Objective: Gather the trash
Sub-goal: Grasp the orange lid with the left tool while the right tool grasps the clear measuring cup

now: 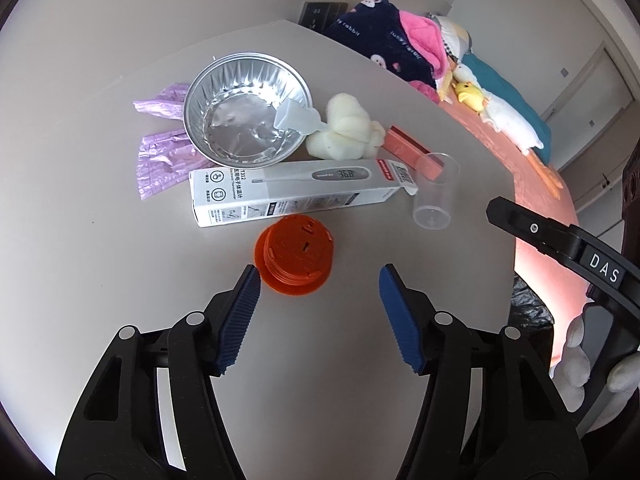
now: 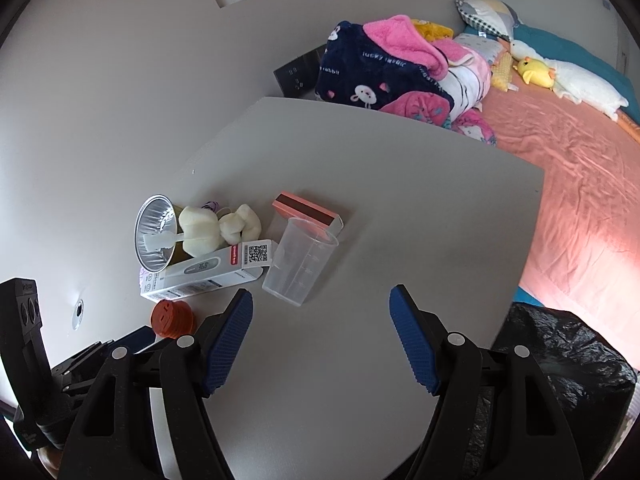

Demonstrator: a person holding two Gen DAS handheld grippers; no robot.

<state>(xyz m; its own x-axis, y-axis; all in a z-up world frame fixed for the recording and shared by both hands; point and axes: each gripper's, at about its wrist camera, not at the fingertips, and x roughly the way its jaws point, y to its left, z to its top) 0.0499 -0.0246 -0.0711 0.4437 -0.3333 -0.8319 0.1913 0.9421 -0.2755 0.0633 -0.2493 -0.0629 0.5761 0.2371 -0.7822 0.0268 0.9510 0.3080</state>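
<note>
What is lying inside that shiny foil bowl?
The foil bowl holds nothing but the flat end of a translucent plastic scoop resting over its rim. Purple plastic bags poke out beneath; how far they reach is covered.

Cup (image 1: 434, 192) right of thermometer box (image 1: 288, 192)

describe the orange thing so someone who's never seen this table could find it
On the grey table, find the long white thermometer box. The orange ridged plastic cap sits just in front of it, nearest the camera. It is the only orange, round, flat-topped item there.
</note>
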